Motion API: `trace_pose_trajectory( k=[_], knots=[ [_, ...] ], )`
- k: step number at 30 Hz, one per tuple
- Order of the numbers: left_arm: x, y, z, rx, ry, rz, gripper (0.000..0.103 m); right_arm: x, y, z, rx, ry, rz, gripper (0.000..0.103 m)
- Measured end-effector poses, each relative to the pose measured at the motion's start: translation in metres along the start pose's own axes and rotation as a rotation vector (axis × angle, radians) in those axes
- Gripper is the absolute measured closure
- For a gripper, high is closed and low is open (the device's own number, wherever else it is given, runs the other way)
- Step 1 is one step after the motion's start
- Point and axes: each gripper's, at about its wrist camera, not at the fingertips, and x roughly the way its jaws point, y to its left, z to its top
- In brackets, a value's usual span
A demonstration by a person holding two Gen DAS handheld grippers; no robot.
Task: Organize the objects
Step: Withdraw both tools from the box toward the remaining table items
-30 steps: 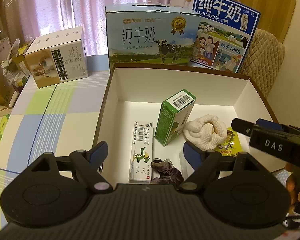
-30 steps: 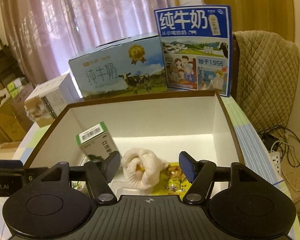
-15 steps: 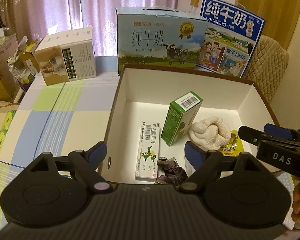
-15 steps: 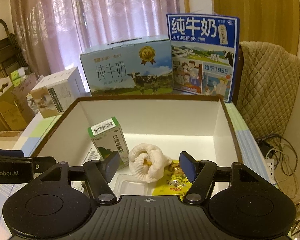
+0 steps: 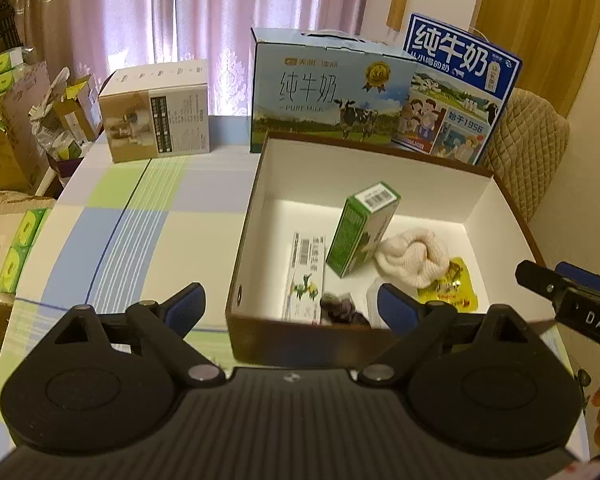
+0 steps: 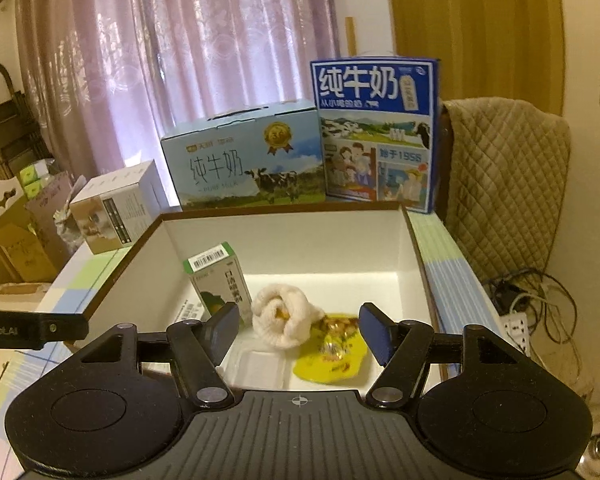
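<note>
A brown-sided cardboard box with a white interior [image 5: 256, 208] sits open on the tabletop [image 5: 148, 232], which carries a checked cloth in pale green, blue and white. Inside the box, a green and white carton with a barcode on top [image 5: 360, 234] stands tilted near the middle. A flat white medicine packet with a barcode [image 5: 306, 276] lies just to its left on the box floor. A cream knitted bundle of cloth [image 5: 414, 262] lies just right of the carton, and a yellow foil sachet [image 5: 448, 290] lies beside the bundle toward the near right. A small dark crumpled item [image 5: 338, 308] rests against the near wall; its nature cannot be told. A clear plastic tray [image 6: 260, 368] lies at the near edge in the right wrist view.

The left hand-held gripper [image 5: 290, 304] hovers at the near wall of the box, its blue-padded fingers spread wide and holding nothing. The right hand-held gripper [image 6: 298, 330] hovers over the near right part of the box, likewise wide apart and empty, with the cloth bundle and sachet seen between its fingers.

Behind the box stand a pale blue milk case with a cow picture [image 5: 332, 92] and a dark blue milk case [image 5: 456, 92]. A white and tan carton [image 5: 156, 116] stands well apart to the left. A quilted beige chair cover [image 6: 504, 184] is at the right.
</note>
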Motion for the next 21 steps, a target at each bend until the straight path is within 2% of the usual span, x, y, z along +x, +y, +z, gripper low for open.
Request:
trace_pose_trajectory(
  k=[12, 21],
  knots=[
    [-0.035, 0.007, -0.019, -0.021, -0.019, 0.001, 0.01, -0.028, 0.005, -0.002, 0.062, -0.042, 0.046, 0.04],
    [-0.032, 0.018, -0.051, -0.021, 0.031, 0.026, 0.007, -0.03, 0.019, -0.041, 0.049, 0.054, 0.077, 0.04]
  ],
)
